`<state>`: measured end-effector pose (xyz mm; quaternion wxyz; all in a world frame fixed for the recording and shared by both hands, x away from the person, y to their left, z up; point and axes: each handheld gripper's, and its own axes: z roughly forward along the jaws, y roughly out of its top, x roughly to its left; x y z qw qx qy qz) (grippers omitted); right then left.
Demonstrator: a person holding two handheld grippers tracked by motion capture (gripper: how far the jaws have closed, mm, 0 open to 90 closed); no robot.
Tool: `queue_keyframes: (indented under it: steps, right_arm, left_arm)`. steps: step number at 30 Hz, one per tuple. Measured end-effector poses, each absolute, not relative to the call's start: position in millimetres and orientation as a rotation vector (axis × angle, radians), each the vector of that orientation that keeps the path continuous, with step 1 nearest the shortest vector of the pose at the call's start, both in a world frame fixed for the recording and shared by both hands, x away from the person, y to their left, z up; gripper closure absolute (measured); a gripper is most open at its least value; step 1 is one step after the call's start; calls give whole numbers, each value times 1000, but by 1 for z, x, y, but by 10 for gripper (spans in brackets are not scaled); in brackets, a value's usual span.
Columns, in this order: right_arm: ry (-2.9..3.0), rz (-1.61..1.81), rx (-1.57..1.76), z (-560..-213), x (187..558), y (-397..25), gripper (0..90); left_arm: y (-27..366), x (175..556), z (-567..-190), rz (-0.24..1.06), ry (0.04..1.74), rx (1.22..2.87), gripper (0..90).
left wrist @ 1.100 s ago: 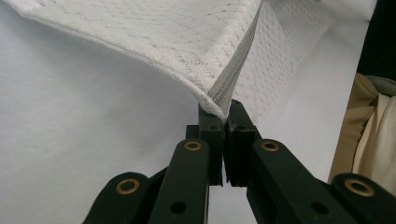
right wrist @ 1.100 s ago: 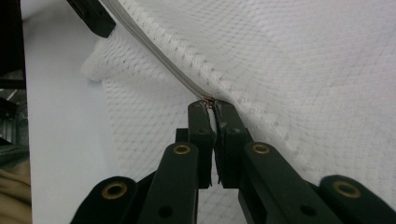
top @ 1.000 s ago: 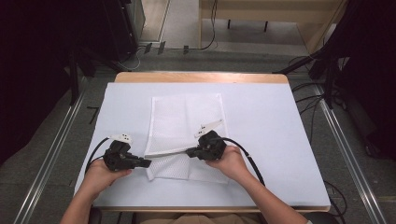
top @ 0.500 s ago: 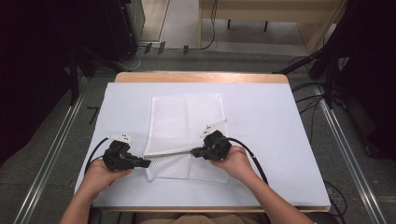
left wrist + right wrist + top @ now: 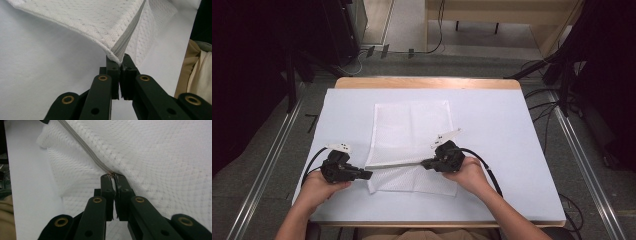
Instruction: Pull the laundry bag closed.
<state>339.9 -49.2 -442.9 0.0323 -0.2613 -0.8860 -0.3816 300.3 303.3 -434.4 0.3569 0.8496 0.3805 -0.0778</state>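
Note:
A white mesh bag [image 5: 412, 127] lies flat in the middle of the white table [image 5: 502, 130]. A grey zipper [image 5: 394, 163] runs across its near part, lifted off the table in a taut line between the two grippers. My left gripper [image 5: 368, 175] is shut on the left end of the zipper, at the bag's corner; in the left gripper view the jaws [image 5: 119, 62] pinch the zipper [image 5: 127, 32] and mesh [image 5: 82, 17]. My right gripper [image 5: 424, 163] is shut on the zipper farther right, its tips [image 5: 113, 177] clamped on a small coppery pull on the zipper [image 5: 85, 147].
The table's wooden far edge [image 5: 427, 82] and near edge [image 5: 437, 224] bound the white surface. Cables [image 5: 487, 165] trail from both grippers. Metal rails [image 5: 577, 150] flank the table on the floor. The person's lap [image 5: 197, 75] is near the front edge.
My right gripper has slid a little to the right along the zipper, holding it raised. The left gripper has stayed in place, still clamped on the bag's corner.

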Motion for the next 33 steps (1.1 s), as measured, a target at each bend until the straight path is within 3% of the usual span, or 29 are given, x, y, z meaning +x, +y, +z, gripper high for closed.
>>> queue_keyframes:
  steps: [33]
  right_arm:
    - [-2726, -1159, -874, -443, 336, -81, 882]
  left_arm:
    - [305, 299, -433, -182, 980, 2197, 881]
